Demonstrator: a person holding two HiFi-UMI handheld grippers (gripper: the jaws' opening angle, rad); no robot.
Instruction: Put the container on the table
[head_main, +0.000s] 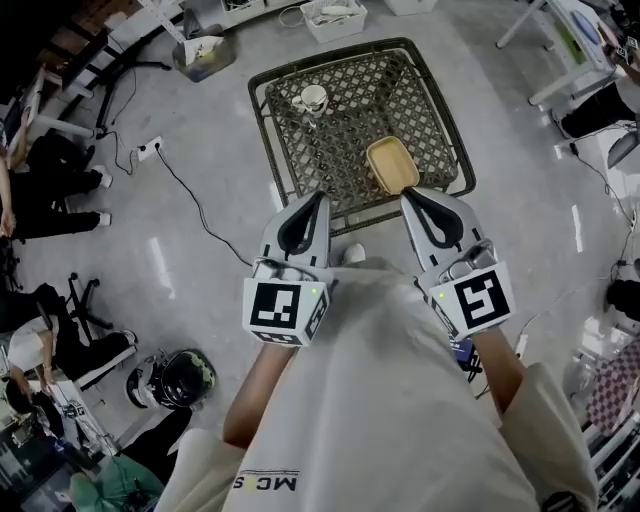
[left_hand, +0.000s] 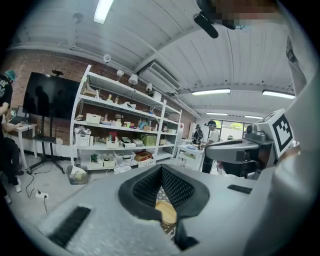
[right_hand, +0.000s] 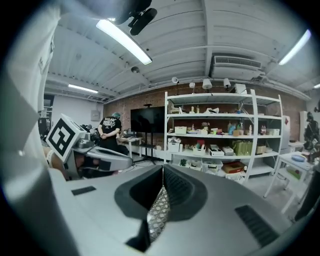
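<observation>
A shallow tan container (head_main: 392, 165) lies on the dark lattice table (head_main: 400, 90), near its front right part. My right gripper (head_main: 407, 198) hovers shut just off the container's near edge, with nothing between its jaws. My left gripper (head_main: 322, 196) is shut and empty too, at the table's front edge to the left of the container. In the left gripper view the container (left_hand: 166, 212) shows through the hollow below the meeting tips of the left gripper (left_hand: 161, 166). The right gripper view shows only table lattice (right_hand: 159, 215) under the closed right gripper (right_hand: 163, 167).
A white cup (head_main: 311, 99) stands on the table's far left part. On the floor are a white basket (head_main: 333, 18), a box (head_main: 203, 52), a power strip with cable (head_main: 150, 150) and a helmet (head_main: 180, 378). Shelving (left_hand: 120, 140) and standing people (right_hand: 109, 131) fill the room beyond.
</observation>
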